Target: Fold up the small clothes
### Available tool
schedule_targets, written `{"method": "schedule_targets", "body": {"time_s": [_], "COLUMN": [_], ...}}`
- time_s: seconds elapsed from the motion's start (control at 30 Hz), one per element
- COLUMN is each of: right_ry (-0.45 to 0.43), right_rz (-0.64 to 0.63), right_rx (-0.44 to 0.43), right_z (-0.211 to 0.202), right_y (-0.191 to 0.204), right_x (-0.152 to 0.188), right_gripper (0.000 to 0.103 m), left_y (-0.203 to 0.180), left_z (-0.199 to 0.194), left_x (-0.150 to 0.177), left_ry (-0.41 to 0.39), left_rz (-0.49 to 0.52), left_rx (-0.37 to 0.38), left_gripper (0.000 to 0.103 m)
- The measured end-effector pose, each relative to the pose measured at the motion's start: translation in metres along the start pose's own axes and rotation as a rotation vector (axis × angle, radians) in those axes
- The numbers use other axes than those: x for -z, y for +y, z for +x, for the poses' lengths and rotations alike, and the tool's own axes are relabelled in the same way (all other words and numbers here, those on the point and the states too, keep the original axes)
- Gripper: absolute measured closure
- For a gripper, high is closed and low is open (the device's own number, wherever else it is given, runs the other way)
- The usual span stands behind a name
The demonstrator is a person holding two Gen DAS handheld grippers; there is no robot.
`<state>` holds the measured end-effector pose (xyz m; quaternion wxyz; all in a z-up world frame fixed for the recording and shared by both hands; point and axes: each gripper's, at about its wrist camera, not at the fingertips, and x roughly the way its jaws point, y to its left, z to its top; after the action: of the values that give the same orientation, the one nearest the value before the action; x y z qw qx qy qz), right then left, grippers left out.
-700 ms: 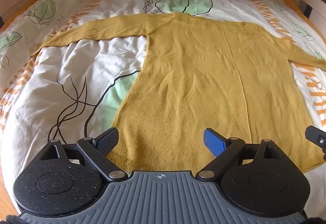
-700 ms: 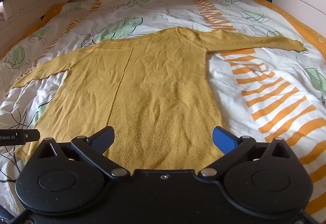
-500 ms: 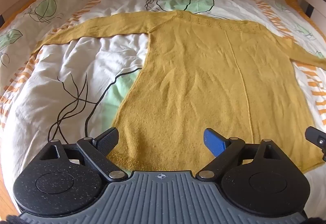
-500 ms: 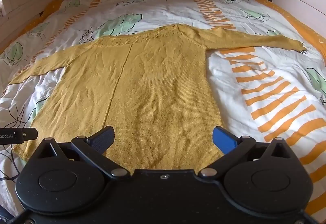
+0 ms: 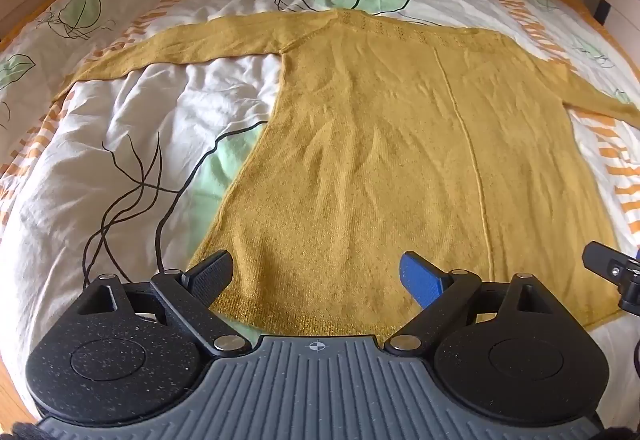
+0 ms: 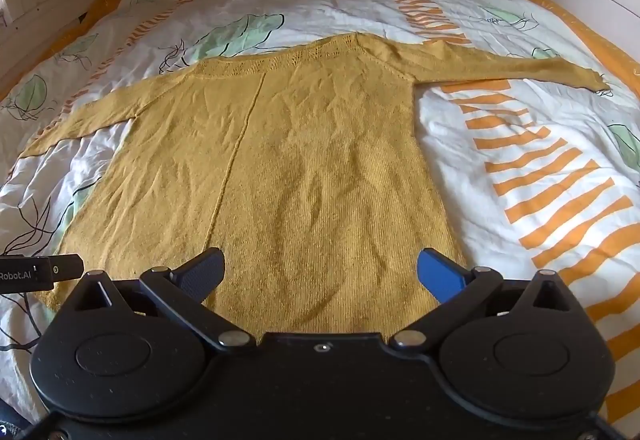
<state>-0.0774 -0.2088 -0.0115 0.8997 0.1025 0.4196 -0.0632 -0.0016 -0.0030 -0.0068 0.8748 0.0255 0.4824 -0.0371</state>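
The left claw stands wide open with nothing between its fingers, poised just above the near hem of the yellow sweater, toward the hem's left corner. The right claw is equally spread and empty, over the right part of the same hem. Whether either fingertip touches the knit cannot be told from these views. Each claw shows at the edge of the other's view, so the two sit side by side along the hem.

The sweater lies flat on the bed, hem toward the bed's near edge, neckline toward the headboard end, and a raised ridge running down the middle of the body. The left sleeve reaches toward the bed's left edge, and the right sleeve toward the right edge.

The step in hand looks like taking hold for a first fold. To do it well, each claw should probably come down on a hem corner and pinch both layers of the knit, not the top one alone, and not the duvet beneath, which is soft and rumpled and could be caught along with it. The knit looks thin and stretchy, so the two claws should lift together, keeping the hem taut between them so the body does not sag or skew. The outstretched sleeves will want folding inward too.

Both claws point forward along the bed, level and tilted down at the cloth.
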Motion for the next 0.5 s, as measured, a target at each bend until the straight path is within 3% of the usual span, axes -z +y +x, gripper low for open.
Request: {"method": "schedule_targets", "body": {"time_s": [0.5], "right_ry": [0.015], "right_rz": [0.005], "right_rx": [-0.001], "right_z": [0.0014], "right_y": [0.0019], "right_x": [0.0022], "right_gripper": [0.001], "left_y": [-0.0041], "left_z": [0.0014], "left_x": [0.0025], "left_ry": [0.014], "left_rz": [0.007], "left_rx": [0.008], "left_gripper": [0.012]}}
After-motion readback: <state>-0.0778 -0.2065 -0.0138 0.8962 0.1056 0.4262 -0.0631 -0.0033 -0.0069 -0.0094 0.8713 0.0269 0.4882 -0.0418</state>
